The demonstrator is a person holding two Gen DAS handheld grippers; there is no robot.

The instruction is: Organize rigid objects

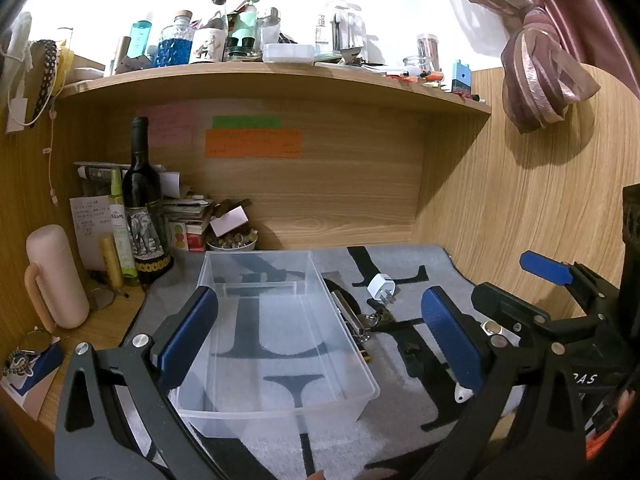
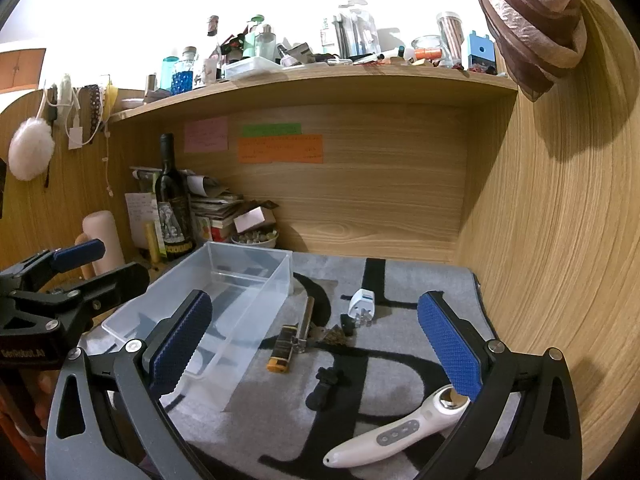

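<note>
An empty clear plastic bin stands on a grey mat with black letters. To its right lie a white plug adapter, a metal clip with a black-and-yellow lighter, a small black piece and a white handheld device. My left gripper is open, hovering over the bin's near half. My right gripper is open above the loose items; it also shows at the right of the left wrist view.
A wine bottle, a pink flask, stacked papers and a small bowl crowd the back left corner. A cluttered shelf hangs above. Wooden walls close the back and right. A draped fabric hangs at upper right.
</note>
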